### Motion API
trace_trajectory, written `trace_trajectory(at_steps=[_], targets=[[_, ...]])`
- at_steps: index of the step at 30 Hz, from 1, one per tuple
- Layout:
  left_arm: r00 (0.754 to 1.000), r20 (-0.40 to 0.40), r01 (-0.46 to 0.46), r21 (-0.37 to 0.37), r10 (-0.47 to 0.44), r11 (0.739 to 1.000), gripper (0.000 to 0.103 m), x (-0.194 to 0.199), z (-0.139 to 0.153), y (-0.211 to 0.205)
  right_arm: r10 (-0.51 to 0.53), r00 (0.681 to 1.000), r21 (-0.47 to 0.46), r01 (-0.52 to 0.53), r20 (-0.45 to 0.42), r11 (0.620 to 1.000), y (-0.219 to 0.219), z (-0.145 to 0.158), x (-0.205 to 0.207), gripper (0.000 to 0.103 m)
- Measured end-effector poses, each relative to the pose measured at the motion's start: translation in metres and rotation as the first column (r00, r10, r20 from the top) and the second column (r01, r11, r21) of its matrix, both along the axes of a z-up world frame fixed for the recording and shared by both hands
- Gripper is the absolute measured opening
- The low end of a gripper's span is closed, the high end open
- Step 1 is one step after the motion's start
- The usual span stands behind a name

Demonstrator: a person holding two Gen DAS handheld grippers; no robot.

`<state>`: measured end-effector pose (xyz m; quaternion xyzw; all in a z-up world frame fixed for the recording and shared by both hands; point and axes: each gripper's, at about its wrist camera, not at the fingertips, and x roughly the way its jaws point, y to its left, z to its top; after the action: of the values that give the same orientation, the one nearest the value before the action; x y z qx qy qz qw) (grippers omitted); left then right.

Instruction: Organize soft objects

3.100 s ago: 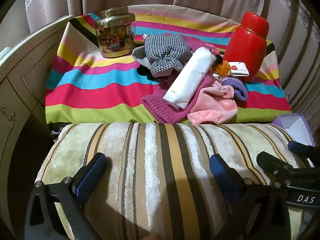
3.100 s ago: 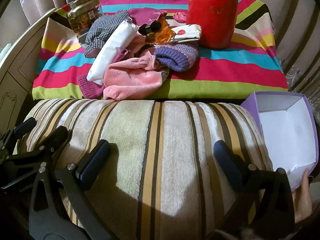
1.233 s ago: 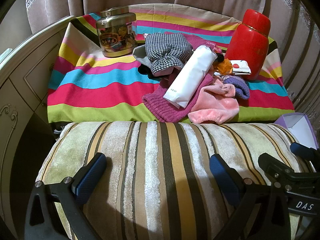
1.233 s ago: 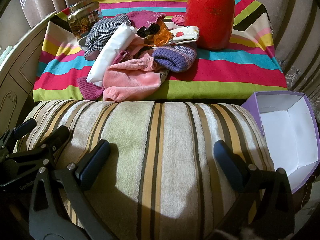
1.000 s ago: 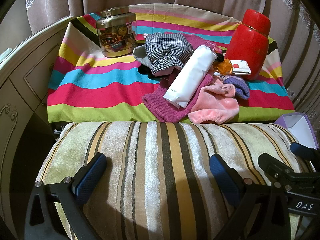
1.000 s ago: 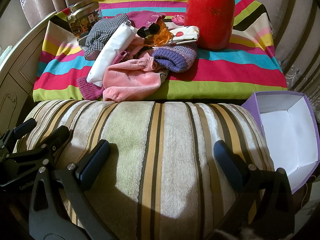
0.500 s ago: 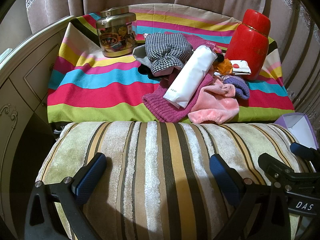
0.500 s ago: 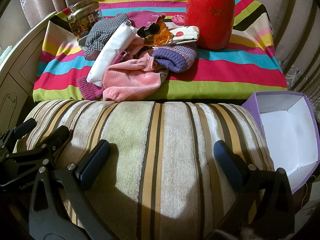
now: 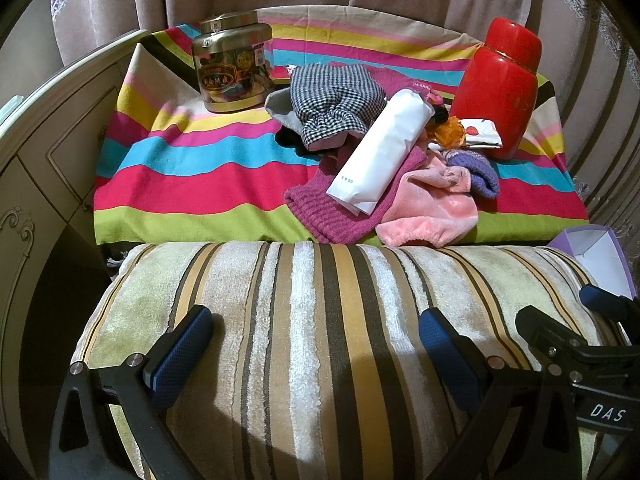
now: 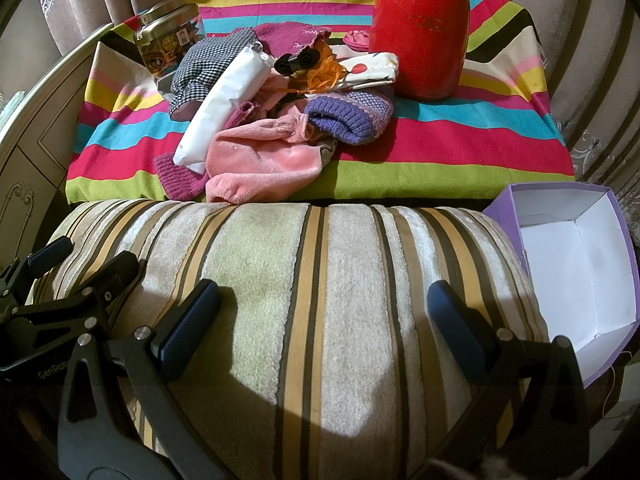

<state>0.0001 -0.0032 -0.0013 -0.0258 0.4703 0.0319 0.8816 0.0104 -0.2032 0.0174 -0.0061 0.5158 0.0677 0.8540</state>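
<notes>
A heap of soft things lies on the striped cloth: a checked fabric piece (image 9: 332, 104), a white soft pack (image 9: 380, 156), a magenta knit (image 9: 332, 208), a pink fleece piece (image 9: 432, 208) and a purple knit hat (image 10: 352, 114). My left gripper (image 9: 316, 340) is open and empty above the striped cushion (image 9: 320, 320), well short of the heap. My right gripper (image 10: 324, 312) is open and empty over the same cushion (image 10: 320, 280). The left gripper's side shows at the left edge of the right wrist view.
A gold tin (image 9: 232, 68) stands at the cloth's back left and a red jar (image 9: 500, 84) at its back right. An open purple box (image 10: 576, 264) with a white inside sits right of the cushion. A cream cabinet (image 9: 44, 140) stands on the left. Curtains hang behind.
None over the last second. About three seconds ago both views sat slightly differently and a hand showed at the purple box; it is gone now.
</notes>
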Motion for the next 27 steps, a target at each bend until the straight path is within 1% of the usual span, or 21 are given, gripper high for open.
trace_trajectory(at_steps=[4, 8, 12, 13, 14, 16, 17, 21, 24, 25, 27], targets=[[1.000, -0.027, 0.010, -0.009, -0.011, 1.000, 0.103, 0.003, 0.000, 0.000, 0.000, 1.000, -0.001, 0.000, -0.005, 1.000, 0.000, 0.000, 0.000, 0.103], [0.998, -0.049, 0.025, -0.014, -0.025, 1.000, 0.103, 0.006, 0.000, 0.001, 0.022, 0.999, 0.002, -0.022, -0.037, 1.000, 0.001, 0.000, 0.007, 0.103], [0.995, -0.057, 0.075, -0.056, -0.078, 0.996, 0.101, 0.018, 0.005, 0.000, 0.058, 0.997, 0.032, -0.057, -0.054, 0.998, -0.002, -0.001, 0.010, 0.103], [0.994, -0.053, 0.097, -0.065, -0.101, 0.993, 0.093, 0.023, 0.007, -0.002, 0.070, 0.996, 0.042, -0.067, -0.056, 0.997, -0.004, -0.001, 0.011, 0.103], [0.993, -0.051, 0.107, -0.069, -0.111, 0.992, 0.080, 0.028, 0.008, -0.003, 0.090, 0.994, 0.056, -0.086, -0.060, 0.995, -0.005, -0.001, 0.014, 0.103], [0.989, -0.061, 0.127, -0.092, -0.133, 0.988, 0.072, 0.046, 0.010, -0.006, 0.117, 0.991, 0.072, -0.112, -0.060, 0.991, -0.006, -0.001, 0.015, 0.103], [0.988, -0.062, 0.132, -0.102, -0.138, 0.986, 0.072, 0.053, 0.010, -0.006, 0.134, 0.989, 0.082, -0.129, -0.056, 0.988, -0.007, -0.002, 0.016, 0.103], [0.985, -0.059, 0.156, -0.089, -0.161, 0.984, 0.072, 0.089, 0.014, -0.009, 0.190, 0.980, 0.092, -0.185, -0.055, 0.978, -0.006, -0.003, 0.021, 0.103], [0.980, -0.068, 0.182, -0.069, -0.187, 0.981, 0.072, 0.112, 0.014, -0.014, 0.194, 0.978, 0.133, -0.184, -0.073, 0.974, -0.012, -0.002, 0.026, 0.103], [0.976, -0.073, 0.199, -0.059, -0.203, 0.978, 0.071, 0.119, 0.012, -0.017, 0.192, 0.978, 0.148, -0.179, -0.077, 0.973, -0.015, -0.001, 0.029, 0.103], [0.972, -0.093, 0.210, -0.058, -0.215, 0.976, 0.065, 0.133, 0.005, -0.019, 0.187, 0.978, 0.161, -0.171, -0.088, 0.972, -0.020, 0.001, 0.038, 0.103]])
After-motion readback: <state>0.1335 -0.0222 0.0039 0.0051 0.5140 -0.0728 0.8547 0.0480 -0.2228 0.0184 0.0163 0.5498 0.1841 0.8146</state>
